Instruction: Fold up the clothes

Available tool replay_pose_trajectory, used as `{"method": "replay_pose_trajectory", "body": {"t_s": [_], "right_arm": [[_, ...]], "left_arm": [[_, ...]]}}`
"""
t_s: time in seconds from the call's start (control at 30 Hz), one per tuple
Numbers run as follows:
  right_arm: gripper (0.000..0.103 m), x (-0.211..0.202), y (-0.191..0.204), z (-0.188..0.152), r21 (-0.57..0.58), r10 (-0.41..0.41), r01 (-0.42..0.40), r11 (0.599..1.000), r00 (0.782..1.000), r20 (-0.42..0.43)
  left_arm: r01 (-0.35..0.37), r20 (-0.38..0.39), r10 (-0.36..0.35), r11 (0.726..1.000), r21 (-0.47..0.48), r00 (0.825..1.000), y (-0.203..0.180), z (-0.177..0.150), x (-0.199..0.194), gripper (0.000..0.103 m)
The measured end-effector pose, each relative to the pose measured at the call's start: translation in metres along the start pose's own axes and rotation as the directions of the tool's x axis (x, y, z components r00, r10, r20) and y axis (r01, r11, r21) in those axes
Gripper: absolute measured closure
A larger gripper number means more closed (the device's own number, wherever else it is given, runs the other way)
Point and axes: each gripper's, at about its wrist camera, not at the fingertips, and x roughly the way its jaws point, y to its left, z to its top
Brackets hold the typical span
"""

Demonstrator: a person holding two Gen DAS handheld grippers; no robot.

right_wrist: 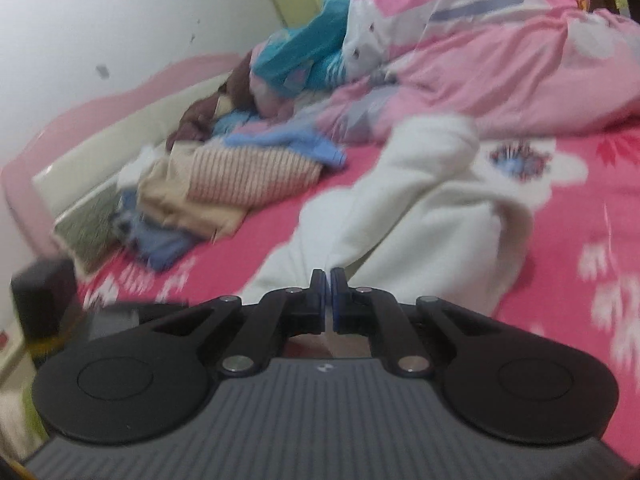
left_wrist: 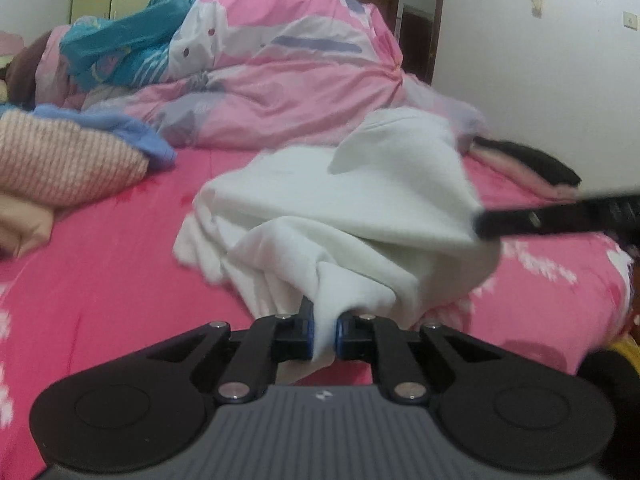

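Observation:
A white fleece garment [left_wrist: 352, 208] lies bunched on the pink bed sheet [left_wrist: 104, 280]. My left gripper [left_wrist: 325, 320] is shut on a fold of its near edge. My right gripper [left_wrist: 480, 224] comes in from the right in the left wrist view, pinching the garment's right edge and lifting it. In the right wrist view the right gripper [right_wrist: 329, 280] is shut on the white garment [right_wrist: 432, 216], which stretches away over the sheet [right_wrist: 580, 208]. The left gripper's body shows blurred at the lower left of that view; its jaws are hidden there.
A pink quilt [left_wrist: 304, 76] is heaped at the back of the bed with a teal garment [left_wrist: 124, 48] on it. A pile of clothes with a striped beige piece [left_wrist: 60, 160] and a blue one [left_wrist: 120, 128] lies left. A dark item [left_wrist: 536, 160] lies at the right edge.

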Motion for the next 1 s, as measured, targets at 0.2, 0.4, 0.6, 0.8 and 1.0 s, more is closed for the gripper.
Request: {"method": "replay_pose_trajectory", "body": {"t_s": [0.2,0.4,0.6,0.8,1.0], "right_arm": [[0.102,-0.008,-0.006,-0.059,0.068,-0.079,0.085,0.994,0.994,-0.079],[0.098,-0.03,-0.006,-0.071,0.076,-0.126,0.132,0.988,0.989,-0.081],[0.071,-0.059,-0.012,-0.036,0.105,-0.132,0.123,0.987,0.988,0.08],[0.039,-0.037,-0.032,-0.014,0.184,-0.197,0.168,0.968,0.969,0.152],[0.033,-0.01,-0.071,-0.025,0.38,-0.182,0.125,0.917,0.976,0.118]], "left_arm": [[0.053,-0.054,-0.057,0.995,-0.083,0.997,0.02,-0.02,-0.019,0.083],[0.064,0.003,-0.064,0.99,-0.127,0.998,0.03,-0.01,-0.028,0.062],[0.028,0.048,-0.024,0.997,-0.076,0.999,0.024,0.031,0.004,0.031],[-0.008,0.064,0.015,0.995,-0.102,0.998,0.043,0.072,0.033,0.02],[0.005,0.099,0.018,0.974,-0.225,0.995,0.087,0.102,0.05,0.011]]}}
